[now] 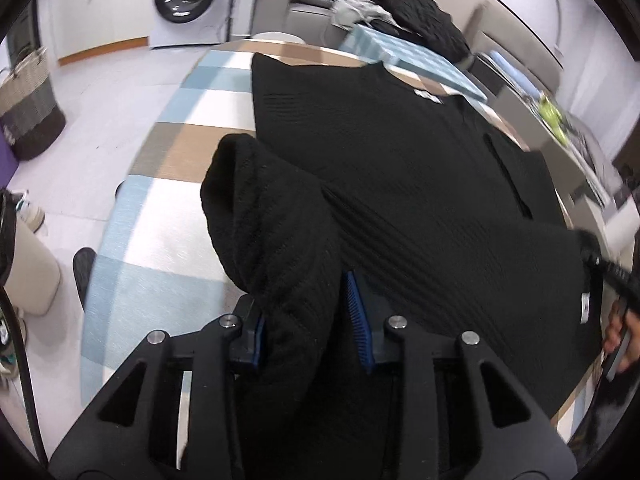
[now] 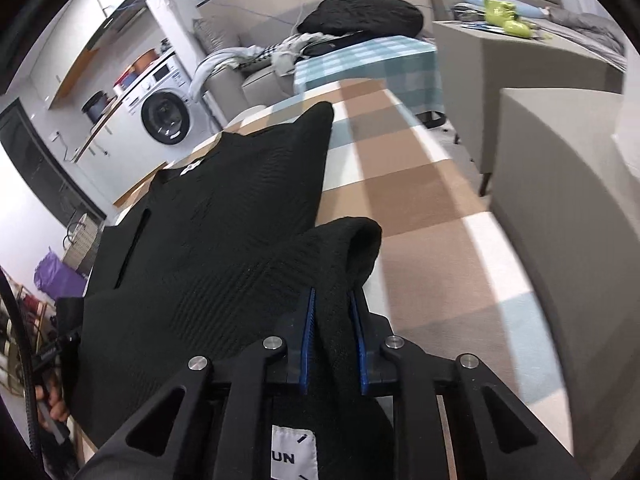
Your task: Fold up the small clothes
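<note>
A: Where is the garment?

B: The black knit garment [image 1: 392,160] lies spread on the checked cloth [image 1: 168,152] of the table, filling the middle of the left wrist view. In the right wrist view it covers the left half of the frame, with bare brown and white squares of the cloth to the right.

A: And the left gripper [image 1: 308,320]?

B: At the bottom centre of its view. A thick fold of the black knit runs between its blue pads [image 1: 357,316]. The left pad lies against the fabric; the right pad shows a dark gap beside the fold, so I cannot tell whether it pinches.

A: The right gripper [image 2: 332,340]?

B: Bottom centre of its own view, clenched on a bunched corner of the garment. Both blue pads press the knit from either side, and the fold rises above them in a rounded hump. A white label [image 2: 294,454] hangs at the lower edge, between the gripper's arms.

A: Anything else around?

B: A washing machine [image 1: 186,0] at the upper left, a basket [image 1: 28,108] at the far left, and a black heap of clothes [image 2: 360,12] at the top of the right wrist view, behind a blue checked cloth [image 2: 372,64].
</note>
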Available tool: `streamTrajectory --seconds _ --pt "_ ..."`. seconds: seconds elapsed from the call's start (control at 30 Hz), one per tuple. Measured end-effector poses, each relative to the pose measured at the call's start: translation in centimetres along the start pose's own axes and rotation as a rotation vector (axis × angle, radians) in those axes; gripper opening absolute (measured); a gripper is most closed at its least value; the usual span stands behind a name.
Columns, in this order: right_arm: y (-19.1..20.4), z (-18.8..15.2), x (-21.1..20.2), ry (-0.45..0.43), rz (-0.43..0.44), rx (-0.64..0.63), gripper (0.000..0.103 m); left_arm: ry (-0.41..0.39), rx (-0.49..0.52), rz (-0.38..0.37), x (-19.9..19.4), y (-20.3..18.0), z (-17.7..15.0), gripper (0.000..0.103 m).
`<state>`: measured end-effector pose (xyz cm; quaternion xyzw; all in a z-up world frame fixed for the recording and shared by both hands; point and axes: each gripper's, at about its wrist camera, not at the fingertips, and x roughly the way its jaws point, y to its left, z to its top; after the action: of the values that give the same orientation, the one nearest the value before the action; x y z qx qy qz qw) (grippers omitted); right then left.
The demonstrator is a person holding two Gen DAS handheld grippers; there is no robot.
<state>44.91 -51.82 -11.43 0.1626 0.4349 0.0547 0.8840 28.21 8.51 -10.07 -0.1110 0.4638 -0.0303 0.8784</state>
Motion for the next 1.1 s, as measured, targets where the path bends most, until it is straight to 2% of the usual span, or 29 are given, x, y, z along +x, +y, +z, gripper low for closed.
streamTrajectory --seconds 0.1,0.2,0.27,0.47,0.63,0.87,0.9,0.93,0.97,1.03,1.1 --pt "-0.7 -0.1 -0.5 0.015 0.007 0.015 0.020 -0.005 -0.012 -0.009 -0.1 -0.2 -0.3 0.031" --pt "-0.5 -0.3 -1.2 0.023 0.019 0.004 0.033 -0.009 -0.061 -0.011 -0.5 0.4 -0.5 0.031" --pt "-0.4 -0.8 -2.1 0.014 0.026 -0.003 0.047 -0.020 -0.088 -0.010 -1.2 0.9 -0.8 0.033" --pt "-1.2 -2.9 -4.9 0.007 0.004 -0.015 0.049 -0.043 -0.108 0.040 -3.5 1.6 -2.3 0.042" --pt "-2.4 -5.2 -6.3 0.029 -0.011 -0.015 0.050 -0.048 -0.086 0.088 -5.3 1.5 -4.5 0.042" --pt "-3.4 -7.4 -7.1 0.036 -0.011 -0.021 0.050 -0.044 -0.084 0.097 -6.4 1.9 -7.3 0.042" --pt "-3.1 -7.5 -6.9 0.033 -0.002 -0.036 0.050 -0.056 -0.080 0.105 -6.6 1.8 -7.5 0.040" --pt "-2.9 -7.5 -6.8 0.025 -0.001 -0.047 0.040 -0.072 -0.076 0.114 -6.9 1.6 -7.7 0.028" --pt "-2.5 -7.5 -6.7 0.016 0.002 -0.066 0.023 -0.090 -0.071 0.124 -7.3 1.5 -7.8 0.014" --pt "-1.6 -7.5 -6.6 -0.003 -0.004 -0.115 0.009 -0.118 -0.064 0.114 -8.1 1.3 -7.8 0.006" --pt "-1.2 -7.2 -7.3 -0.048 0.013 -0.124 0.004 -0.168 -0.072 0.095 -9.4 1.2 -7.6 0.004"
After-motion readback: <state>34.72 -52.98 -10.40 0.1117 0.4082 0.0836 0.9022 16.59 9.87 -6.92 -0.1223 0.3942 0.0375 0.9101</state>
